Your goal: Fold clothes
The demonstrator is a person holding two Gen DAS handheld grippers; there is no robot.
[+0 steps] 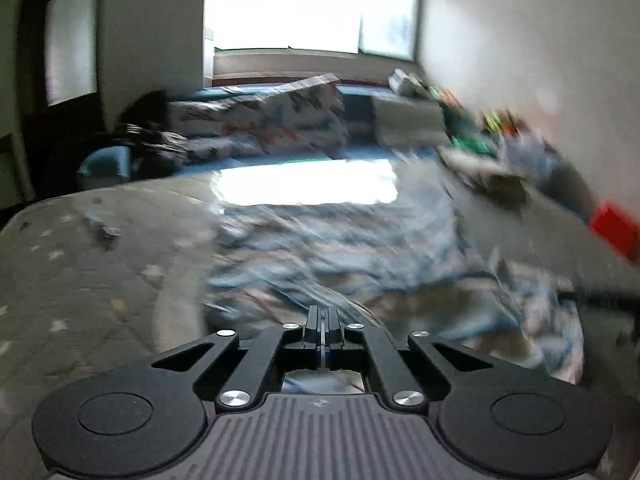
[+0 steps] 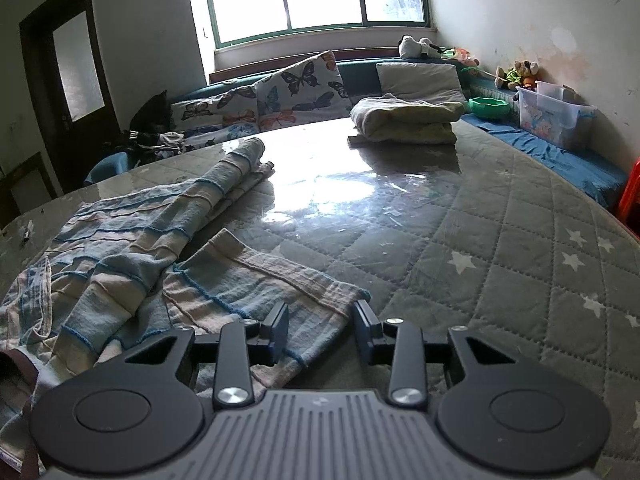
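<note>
I see right tongs (image 2: 321,326) spread, straddling striped garment (image 2: 132,248) hem corner, cloth running away up-left; left tongs (image 1: 322,330) pressed together.

No words, numbers or brand names can be read in either view; the clear plastic box (image 2: 554,114) at the upper right of the right wrist view carries a printed cartoon picture, with any lettering too small to make out; the left wrist view is blurred.
</note>
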